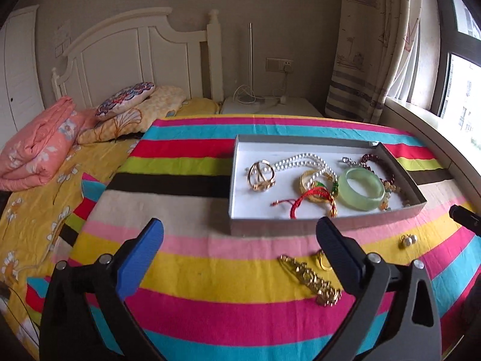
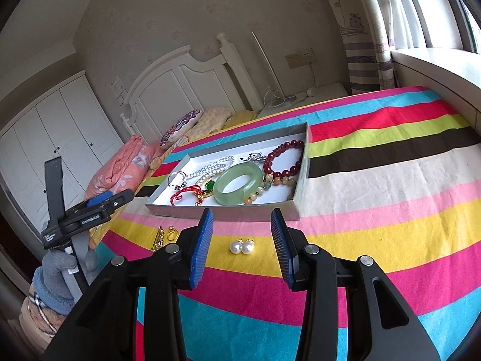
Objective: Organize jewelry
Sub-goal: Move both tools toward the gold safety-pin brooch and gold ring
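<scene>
Right gripper (image 2: pixel 242 225): jaws apart, empty, lined up on pearl earrings (image 2: pixel 242 246) on striped cloth (image 2: pixel 375 231).
Left gripper (image 1: pixel 240 240): spread wide, empty, near gold bracelet (image 1: pixel 311 281).
Tray (image 2: pixel 219 209): holds most jewelry.
Risk: small round pearls likely squirt out on closing; only one gets pinched.

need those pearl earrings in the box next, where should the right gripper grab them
Take the pearl earrings from above, one finger left and one right of the touching pair; the round pearls could slip singly. The right gripper is open and already straddles them.
</scene>
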`<state>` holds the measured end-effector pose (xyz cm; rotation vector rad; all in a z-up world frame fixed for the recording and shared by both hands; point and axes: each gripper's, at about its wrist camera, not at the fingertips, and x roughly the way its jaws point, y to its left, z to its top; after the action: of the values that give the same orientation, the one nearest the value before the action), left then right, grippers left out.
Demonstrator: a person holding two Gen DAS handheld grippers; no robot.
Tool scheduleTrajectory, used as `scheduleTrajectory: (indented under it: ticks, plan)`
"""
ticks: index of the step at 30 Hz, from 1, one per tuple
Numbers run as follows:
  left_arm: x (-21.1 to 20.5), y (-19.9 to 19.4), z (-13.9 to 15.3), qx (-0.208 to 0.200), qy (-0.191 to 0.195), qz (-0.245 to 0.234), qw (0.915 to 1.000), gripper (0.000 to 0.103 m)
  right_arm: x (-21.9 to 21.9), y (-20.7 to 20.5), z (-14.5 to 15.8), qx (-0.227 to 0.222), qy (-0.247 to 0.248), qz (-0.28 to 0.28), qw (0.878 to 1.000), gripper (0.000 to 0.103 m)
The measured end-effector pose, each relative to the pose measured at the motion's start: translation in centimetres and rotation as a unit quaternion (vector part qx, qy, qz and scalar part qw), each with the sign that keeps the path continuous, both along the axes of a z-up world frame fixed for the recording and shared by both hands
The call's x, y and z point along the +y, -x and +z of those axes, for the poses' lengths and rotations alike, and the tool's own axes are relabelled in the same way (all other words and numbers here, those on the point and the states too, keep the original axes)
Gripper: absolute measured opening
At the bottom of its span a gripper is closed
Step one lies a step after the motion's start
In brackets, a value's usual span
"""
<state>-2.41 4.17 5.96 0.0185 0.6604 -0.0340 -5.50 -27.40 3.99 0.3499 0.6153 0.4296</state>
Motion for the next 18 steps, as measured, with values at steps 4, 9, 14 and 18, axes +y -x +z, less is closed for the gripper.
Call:
scheduleTrajectory:
  ticks: [4, 9, 14, 18]
  plan:
    - [1.1, 1.8, -2.6, 0.026, -0.006, 0.026, 0.9993, 0.101, -0.2, 0.1, -0.5, 0.01, 0.001, -0.008, 1.0, 0.04]
    - [1.6, 2.5, -3.0, 0.03, -0.017, 0.041, 0.9985, 0.101, 2.1, 0.3, -0.3, 0.009, 0.031, 0.013, 0.999, 0.04]
    - [1.8, 2.1, -3.3, 0.038, -0.007, 0.037, 0.9985, 0.101, 6.6, 0.2, 0.1, 0.009, 0.088, 0.049, 0.995, 0.04]
    - [2.8, 2.1, -3.4, 0.041, 0.023, 0.048, 0.9977, 0.101, 10.4, -0.5, 0.2, 0.012, 0.131, 0.074, 0.988, 0.04]
